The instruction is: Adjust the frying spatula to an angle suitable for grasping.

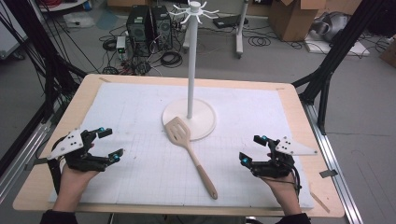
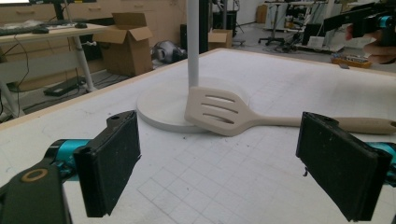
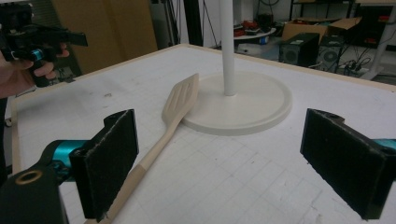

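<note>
Both your grippers, left gripper [image 1: 106,143] and right gripper [image 1: 252,148], are wide open and empty, flanking the beige slotted spatula [image 1: 189,151]; its blade leans on the white round stand base [image 1: 205,120], handle free to grab.

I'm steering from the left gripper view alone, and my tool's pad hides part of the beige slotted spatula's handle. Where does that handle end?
Observer: In the high view, the beige slotted spatula runs from the round white stand base toward the person's edge. Its handle tip lies on the white gridded mat, between the left tool and the right tool.
Operator: Is the right tool holding anything?
Observer: No, it is open and apart from the spatula.
Operator: What tops the white pole?
Observer: A ring of white hooks, with nothing hanging that I can see.
</note>
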A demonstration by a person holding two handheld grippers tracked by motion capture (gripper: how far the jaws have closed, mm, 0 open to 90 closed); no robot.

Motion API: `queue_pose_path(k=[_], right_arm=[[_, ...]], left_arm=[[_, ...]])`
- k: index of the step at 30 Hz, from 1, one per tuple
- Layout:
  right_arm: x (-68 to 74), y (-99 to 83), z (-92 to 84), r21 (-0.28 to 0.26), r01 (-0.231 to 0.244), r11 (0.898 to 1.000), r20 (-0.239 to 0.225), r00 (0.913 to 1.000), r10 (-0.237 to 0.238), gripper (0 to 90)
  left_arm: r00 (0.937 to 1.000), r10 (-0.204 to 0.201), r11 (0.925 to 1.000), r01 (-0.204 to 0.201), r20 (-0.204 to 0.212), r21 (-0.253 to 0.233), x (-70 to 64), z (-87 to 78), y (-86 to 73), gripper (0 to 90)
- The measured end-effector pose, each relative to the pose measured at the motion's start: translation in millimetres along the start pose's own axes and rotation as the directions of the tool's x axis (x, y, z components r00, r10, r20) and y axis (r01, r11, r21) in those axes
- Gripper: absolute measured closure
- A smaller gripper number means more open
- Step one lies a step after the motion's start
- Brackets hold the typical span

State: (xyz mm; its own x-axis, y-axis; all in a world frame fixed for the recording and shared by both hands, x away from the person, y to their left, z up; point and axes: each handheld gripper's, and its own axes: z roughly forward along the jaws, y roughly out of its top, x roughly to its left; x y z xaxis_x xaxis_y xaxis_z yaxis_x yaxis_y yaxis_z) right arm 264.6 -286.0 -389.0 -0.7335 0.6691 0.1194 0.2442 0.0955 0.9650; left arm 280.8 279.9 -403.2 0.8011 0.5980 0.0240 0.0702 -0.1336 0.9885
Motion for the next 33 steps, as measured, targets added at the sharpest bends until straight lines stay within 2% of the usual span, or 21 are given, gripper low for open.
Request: queue_pose_path(k=[12, 15, 17, 25, 33], right_arm=[[25.1, 0.8, 21.9, 0.039, 0.009, 0.999, 0.001, 1.0000, -0.009, 14.6], [31.3, -0.1, 29.0, 0.064, -0.013, 0.998, 0.004, 0.9999, 0.013, 15.6], [35.1, -0.8, 33.9, 0.075, -0.012, 0.997, 0.009, 0.9999, 0.012, 17.1], [53.7, -4.7, 58.5, 0.149, -0.012, 0.989, 0.034, 0.9994, 0.007, 26.6], [73.2, -11.9, 85.9, 0.232, -0.005, 0.973, 0.067, 0.9977, -0.011, 32.9]], left_arm=[[1.0000, -0.002, 1.0000, 0.002, -0.005, 0.007, 0.8, 0.5, -1.4, 14.1], [1.0000, 0.001, 0.9999, -0.001, -0.006, 0.010, 0.9, 0.3, -1.2, 14.1], [1.0000, -0.001, 1.0000, 0.001, -0.006, 0.010, 1.2, 0.0, -1.4, 14.1], [1.0000, -0.003, 0.9999, 0.003, -0.009, 0.011, 1.5, -0.4, -1.7, 14.2], [0.9999, -0.007, 0.9999, 0.007, -0.012, 0.014, 2.4, -0.8, -2.7, 14.2]])
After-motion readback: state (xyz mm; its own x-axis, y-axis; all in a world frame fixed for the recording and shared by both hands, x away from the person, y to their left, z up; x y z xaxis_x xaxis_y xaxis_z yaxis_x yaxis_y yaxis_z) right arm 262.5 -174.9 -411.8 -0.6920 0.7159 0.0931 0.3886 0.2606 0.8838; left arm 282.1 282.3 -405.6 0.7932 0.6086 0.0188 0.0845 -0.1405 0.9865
